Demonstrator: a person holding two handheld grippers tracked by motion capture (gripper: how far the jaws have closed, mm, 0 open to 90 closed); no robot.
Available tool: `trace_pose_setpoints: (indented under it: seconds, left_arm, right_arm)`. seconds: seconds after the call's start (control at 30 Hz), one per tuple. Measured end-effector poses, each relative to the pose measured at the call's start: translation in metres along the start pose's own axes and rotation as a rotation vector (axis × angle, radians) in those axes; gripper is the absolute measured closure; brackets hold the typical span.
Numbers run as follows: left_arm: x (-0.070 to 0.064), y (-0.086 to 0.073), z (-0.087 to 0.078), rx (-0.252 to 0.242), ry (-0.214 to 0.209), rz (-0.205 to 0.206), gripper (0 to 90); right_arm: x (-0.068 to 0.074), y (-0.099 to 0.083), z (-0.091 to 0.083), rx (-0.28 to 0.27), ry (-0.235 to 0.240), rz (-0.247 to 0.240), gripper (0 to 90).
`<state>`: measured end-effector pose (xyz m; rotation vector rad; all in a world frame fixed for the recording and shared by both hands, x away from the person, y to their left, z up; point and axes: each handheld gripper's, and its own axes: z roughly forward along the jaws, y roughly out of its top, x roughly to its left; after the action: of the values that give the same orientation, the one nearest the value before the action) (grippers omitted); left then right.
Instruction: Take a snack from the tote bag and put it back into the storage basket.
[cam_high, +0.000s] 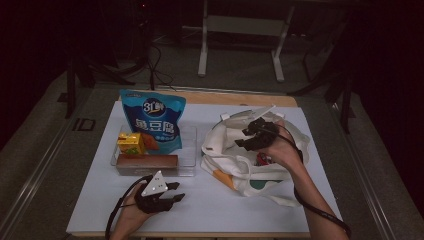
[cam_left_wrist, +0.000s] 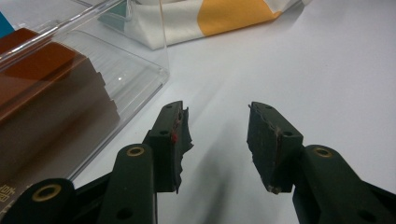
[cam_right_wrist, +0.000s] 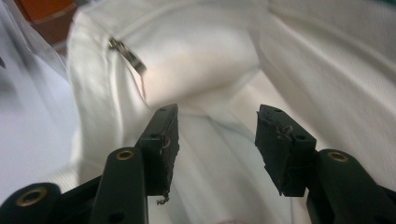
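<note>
The white cloth bag (cam_high: 250, 155) is sitting on the right side of the white table (cam_high: 210, 210), soft and floppy, with its mouth facing up. The right gripper (cam_high: 252, 134) is hanging over that open mouth, and its jaws are standing apart with nothing between them. In the right gripper view the jaws are pointing down at the pale inside of the bag (cam_right_wrist: 205, 70). It looks like the packing step: the bag is being reached into or held open so snacks can go in. Just beside the bag, to its left, a clear tray (cam_high: 187, 150) is holding a brown box (cam_high: 147, 162), a small yellow carton (cam_high: 131, 143) and a tall blue snack pouch (cam_high: 155, 120). The left gripper (cam_high: 172, 192) is resting low on the table near the tray's front, jaws apart and empty too. Next, one gripper probably needs to pinch the bag's rim and keep it wide, while the other picks a snack from the tray.
</note>
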<state>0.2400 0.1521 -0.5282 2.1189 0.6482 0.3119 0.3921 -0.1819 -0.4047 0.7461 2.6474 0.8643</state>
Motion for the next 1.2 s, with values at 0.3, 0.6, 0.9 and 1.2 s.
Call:
trace_pose_setpoints:
  seconds: [0.3, 0.6, 0.9, 1.2]
  left_arm:
    - [0.000, 0.000, 0.001, 0.000, -0.002, -0.002, 56.4]
    - [0.000, 0.000, 0.001, 0.002, -0.005, 0.001, 56.4]
    - [0.000, 0.000, 0.001, 0.002, -0.006, -0.001, 56.3]
    - [0.000, 0.000, 0.001, 0.004, -0.006, 0.000, 56.3]
  right_arm:
    - [-0.013, -0.020, -0.004, 0.043, -0.011, 0.032, 45.3]
    - [-0.020, -0.038, -0.006, 0.111, -0.029, 0.039, 42.5]
    - [-0.025, -0.051, -0.008, 0.167, -0.038, 0.023, 38.4]
    - [-0.026, -0.060, -0.009, 0.237, -0.008, 0.000, 31.2]
